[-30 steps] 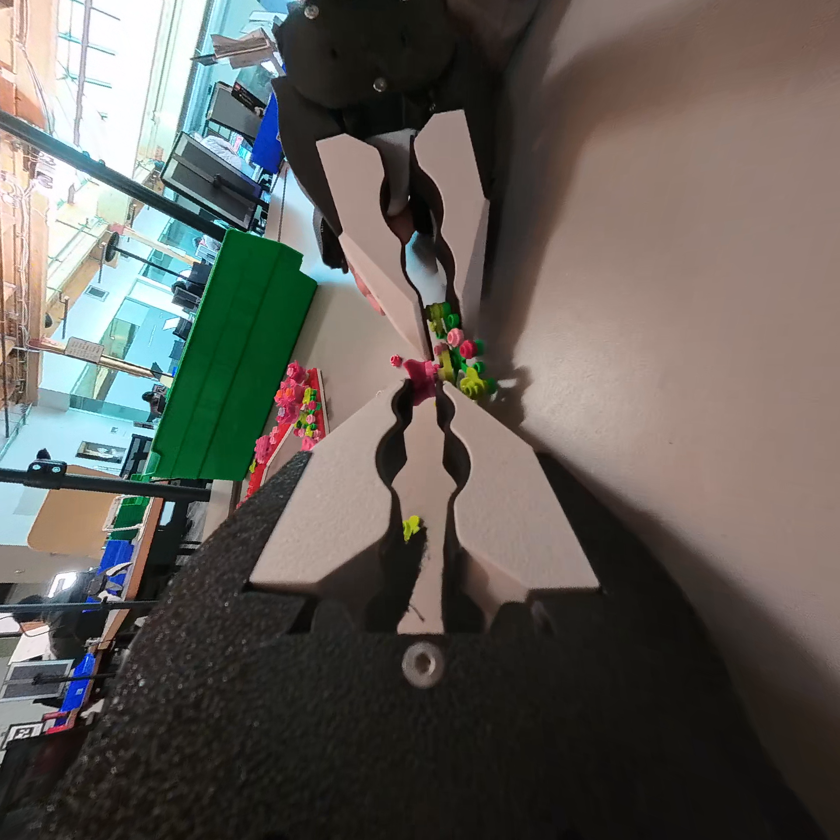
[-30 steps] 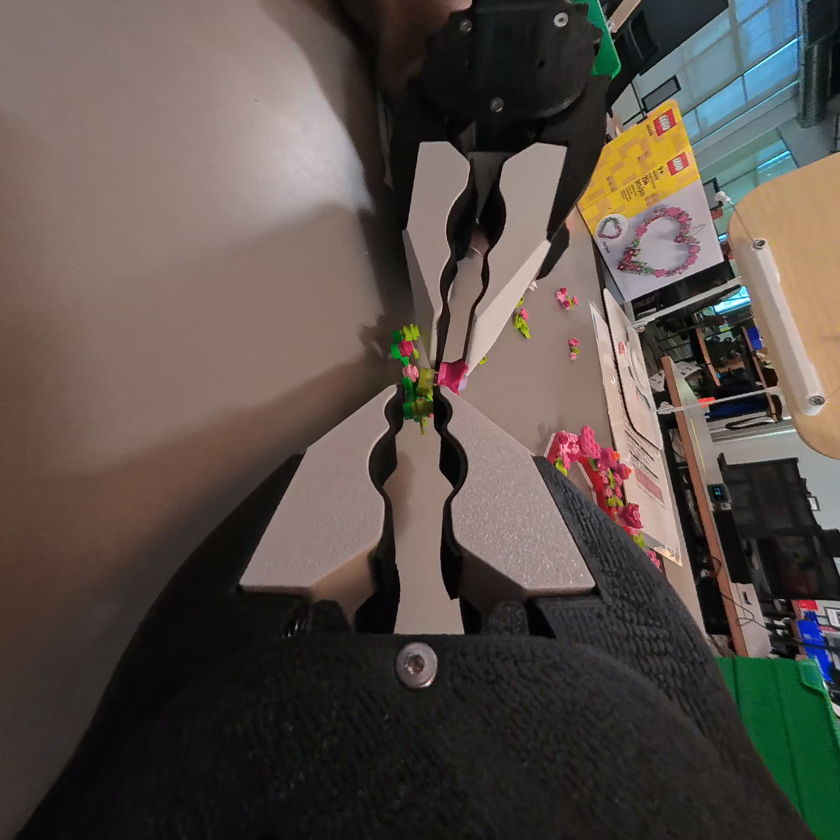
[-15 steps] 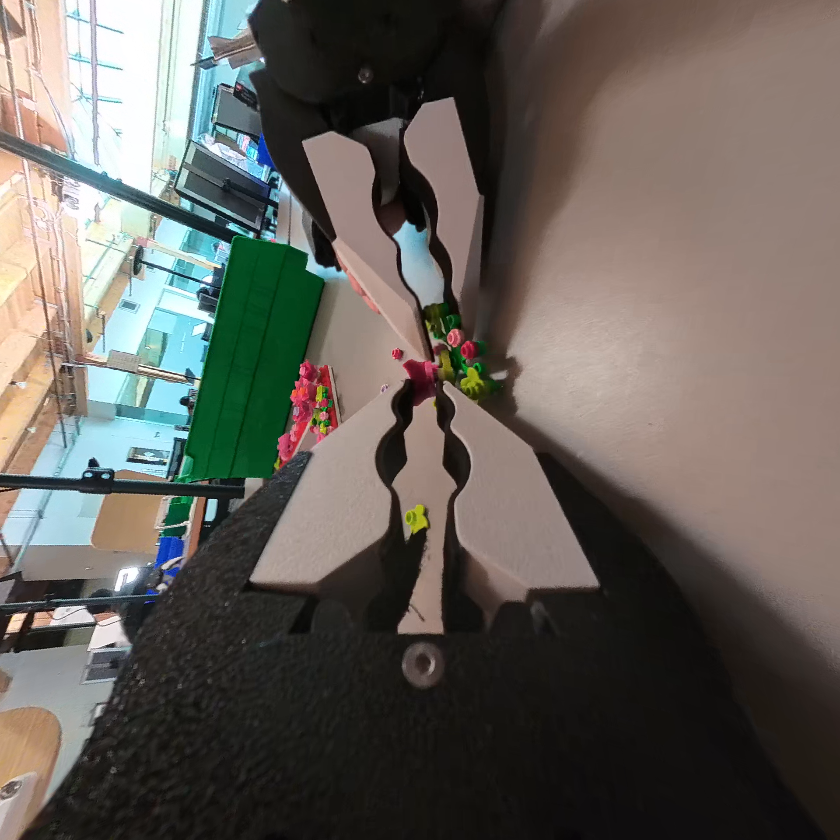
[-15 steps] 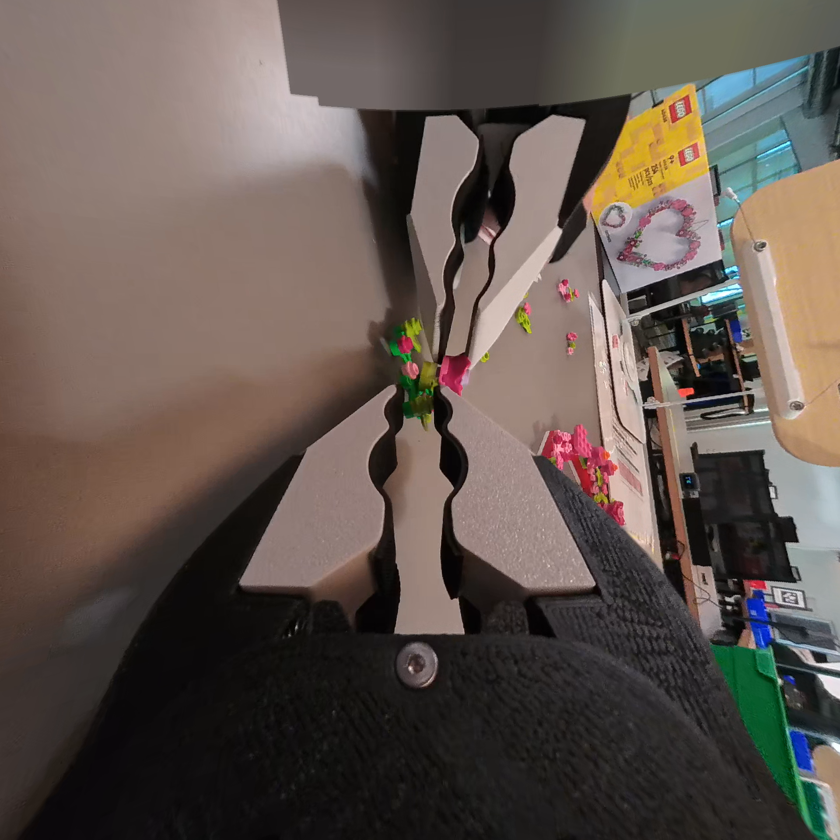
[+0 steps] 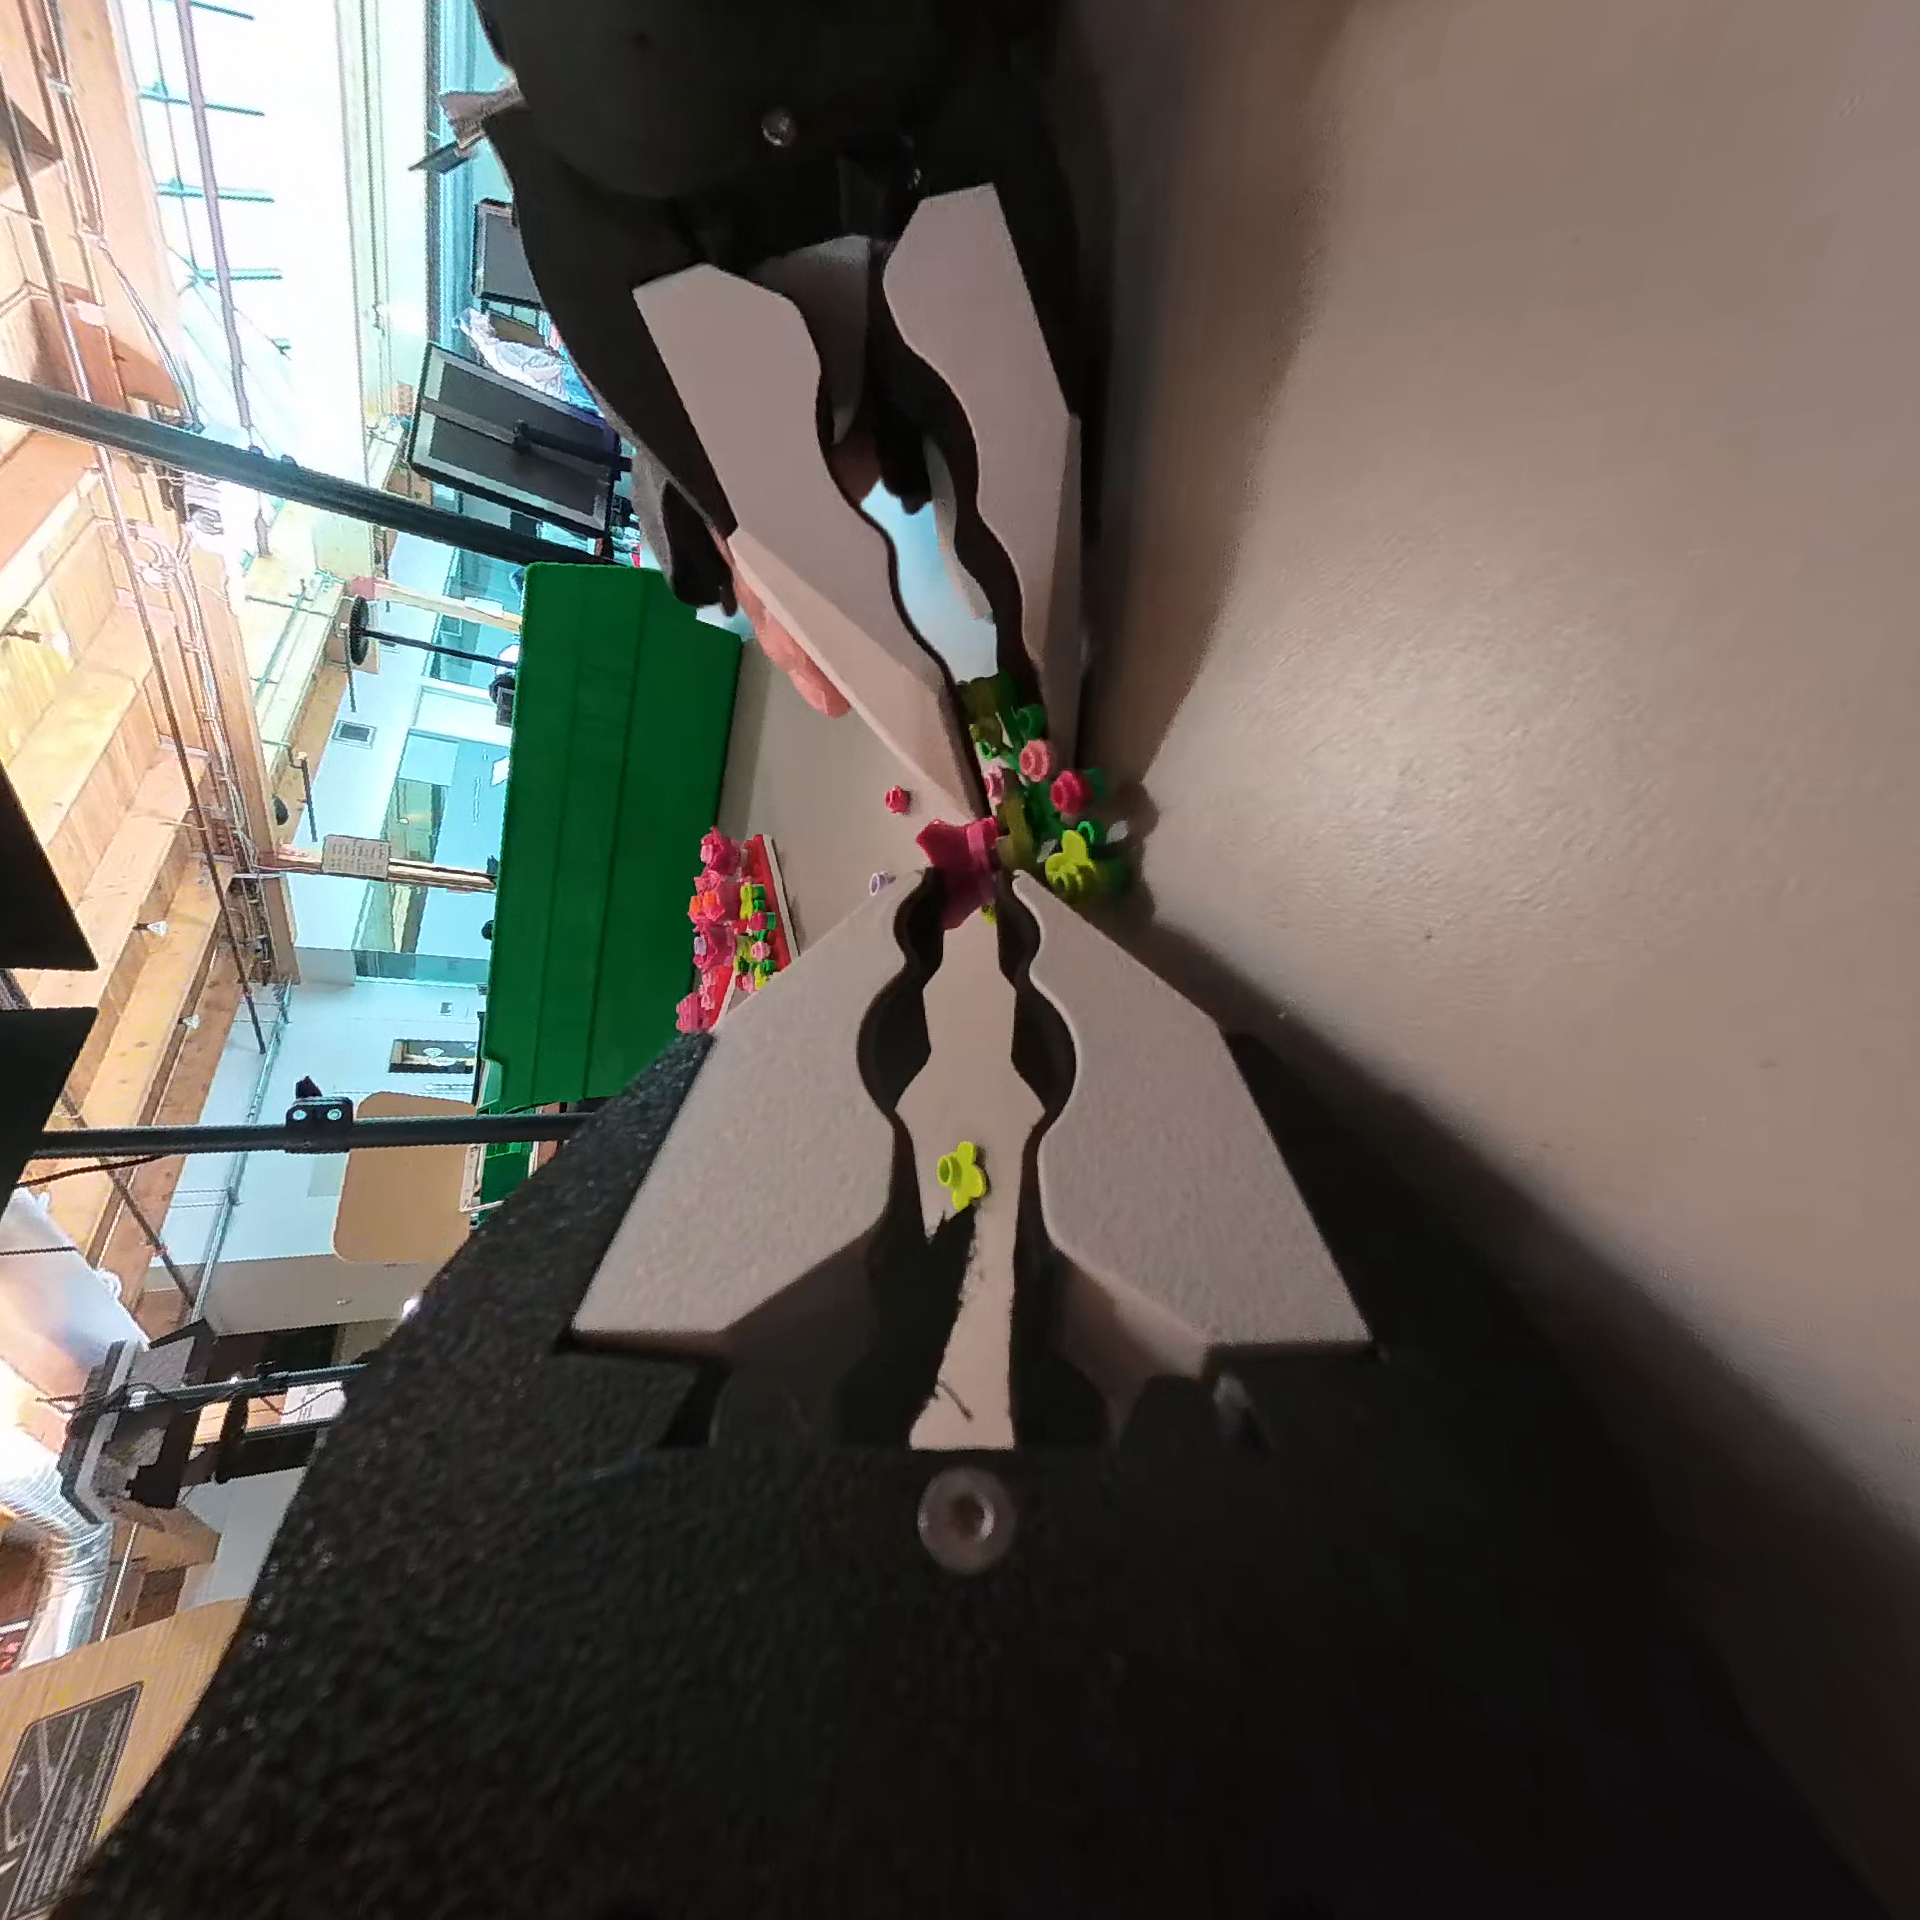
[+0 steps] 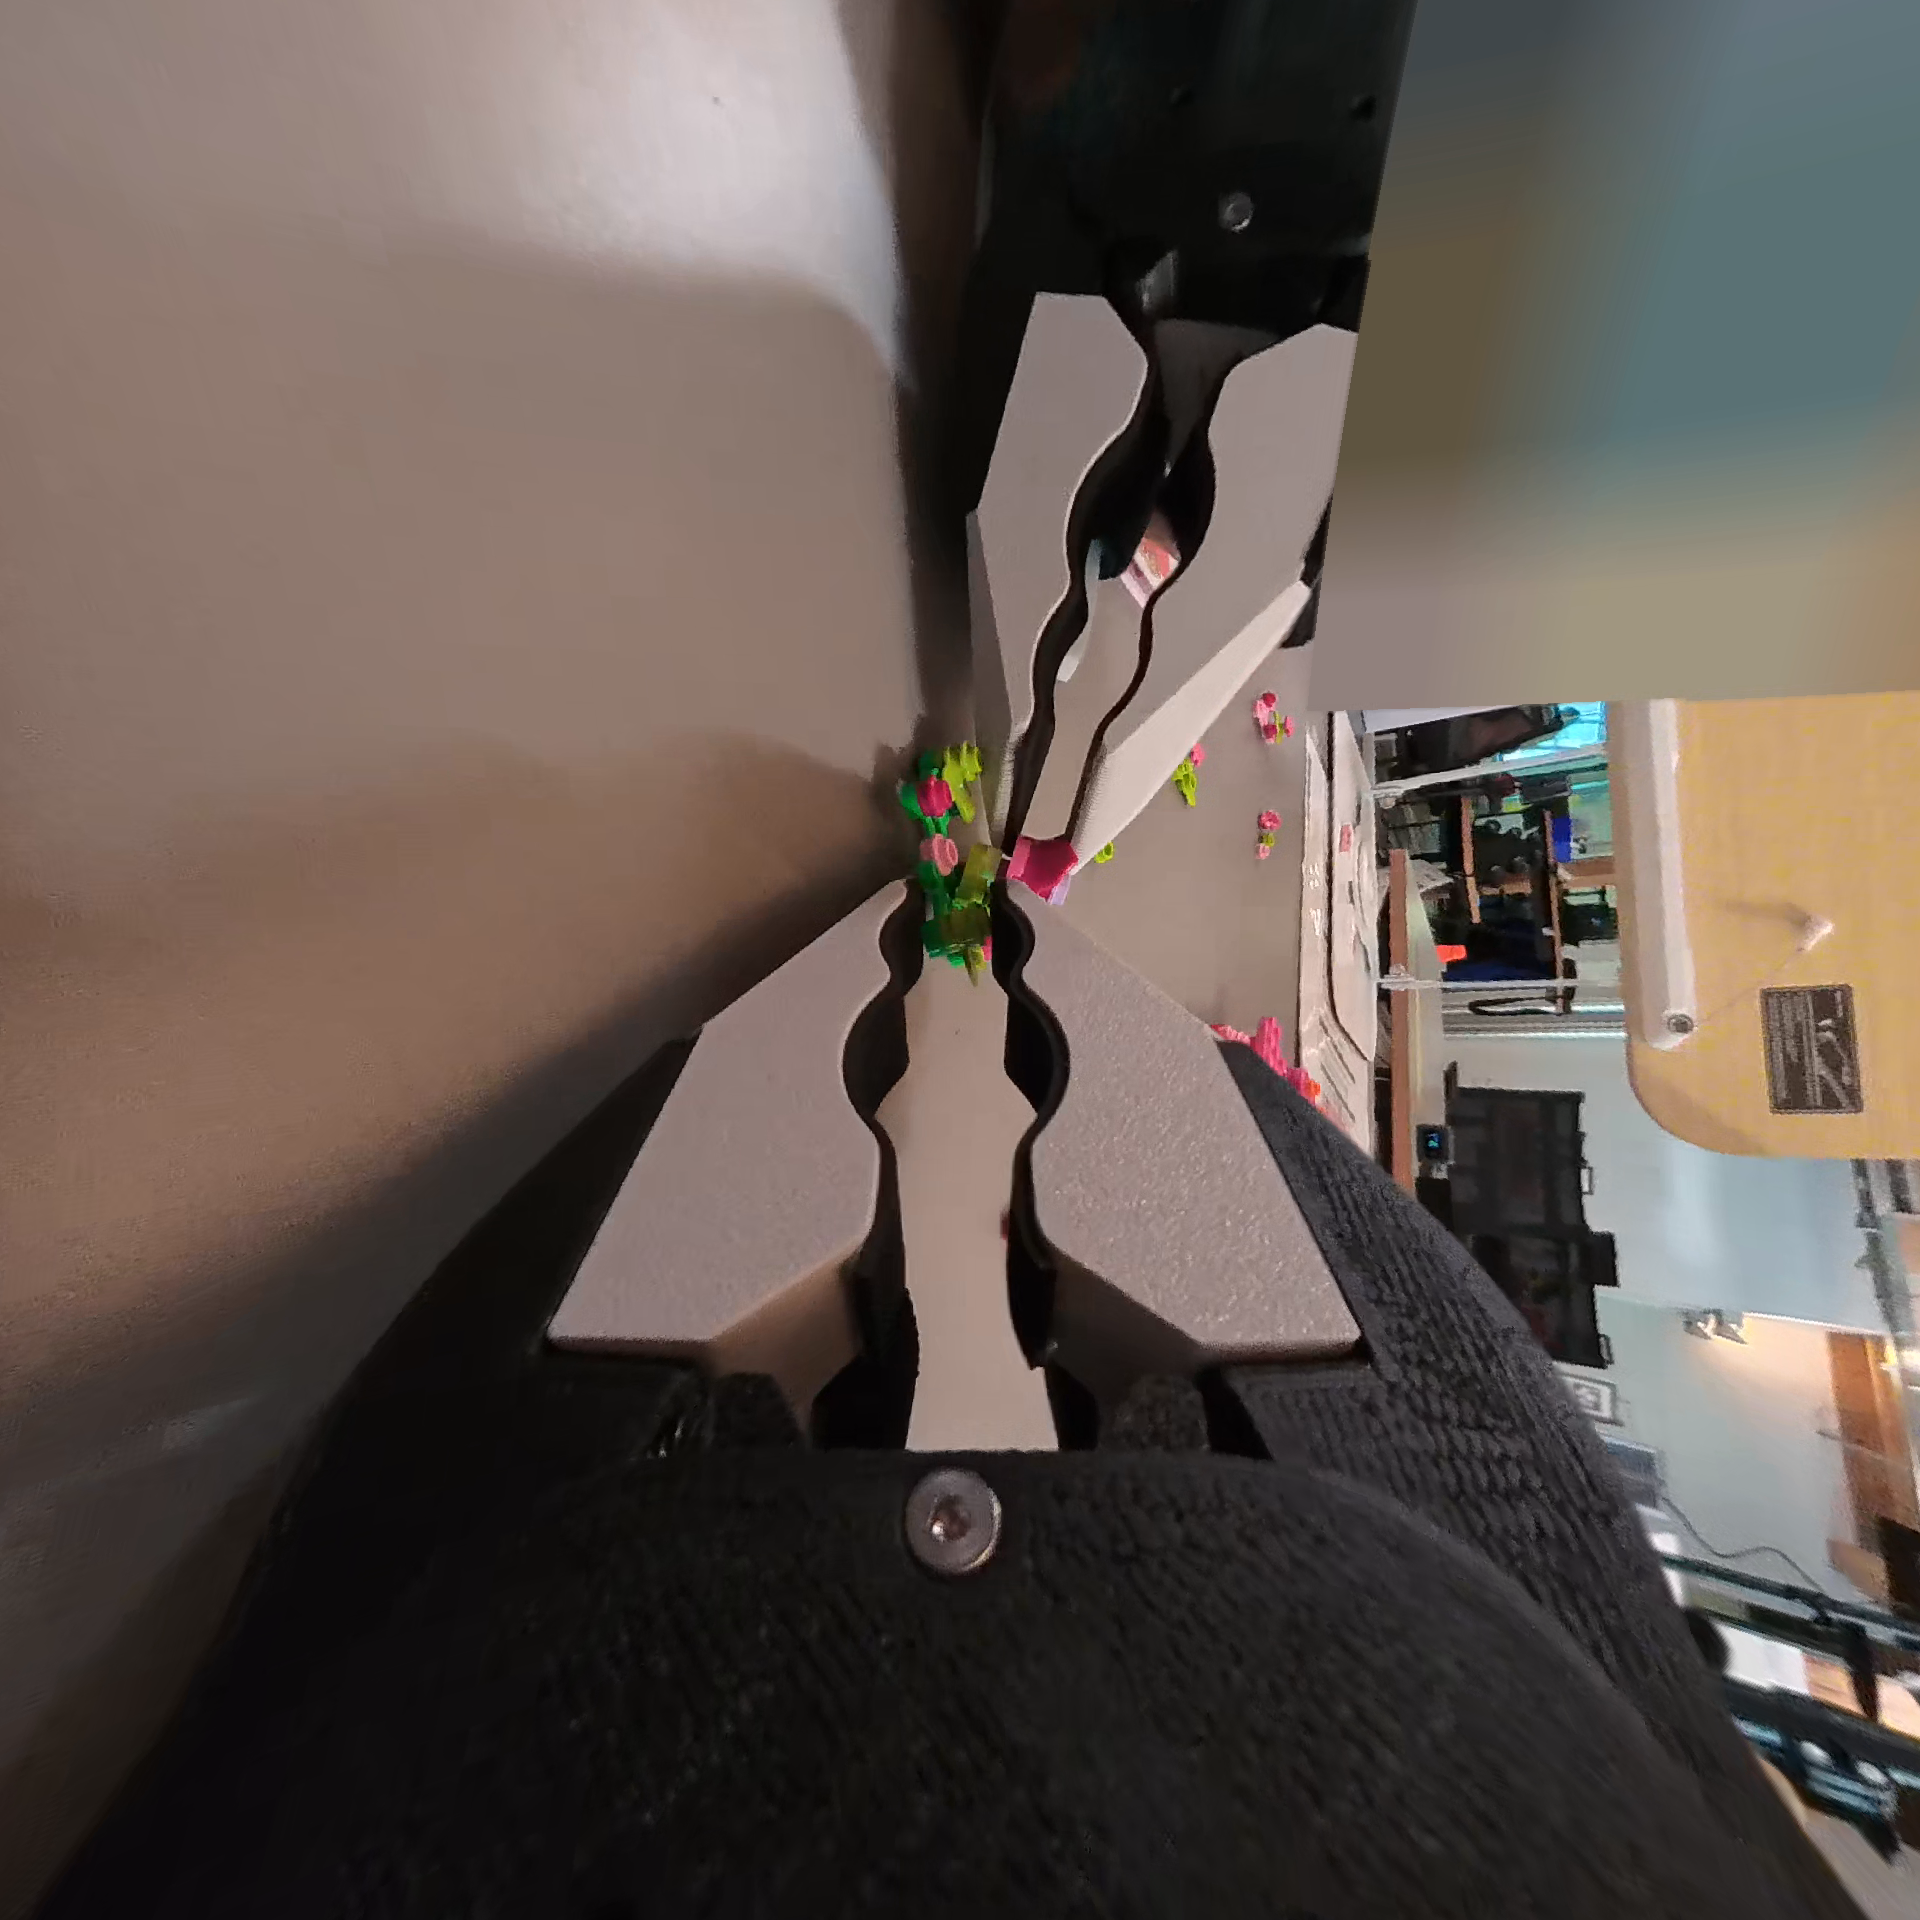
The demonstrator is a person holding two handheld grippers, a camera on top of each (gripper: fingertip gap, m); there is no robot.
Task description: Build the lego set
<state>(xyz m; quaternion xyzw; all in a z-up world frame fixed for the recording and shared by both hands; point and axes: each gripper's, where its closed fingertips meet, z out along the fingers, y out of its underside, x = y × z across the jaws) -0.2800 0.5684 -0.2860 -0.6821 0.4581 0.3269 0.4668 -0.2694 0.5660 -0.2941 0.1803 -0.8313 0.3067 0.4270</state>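
left gripper (image 5: pixel 971 883) jaws pinching magenta flower piece (image 5: pixel 961 854), right gripper (image 6: pixel 961 914) jaws clamped on green leafy cluster (image 6: pixel 956 904), tips nearly touching, grey table (image 5: pixel 1507 727) bare alongside, loose pieces (image 6: pixel 1268 790) clear of both

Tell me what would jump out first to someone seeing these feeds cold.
The two grippers meeting tip to tip over the grey table: the left gripper pinches a magenta flower piece, and the right gripper is shut on a green and pink flower cluster, the pieces almost touching. Next, the bright green box standing at the table's far side in the left wrist view, with a red tray of pink pieces before it.
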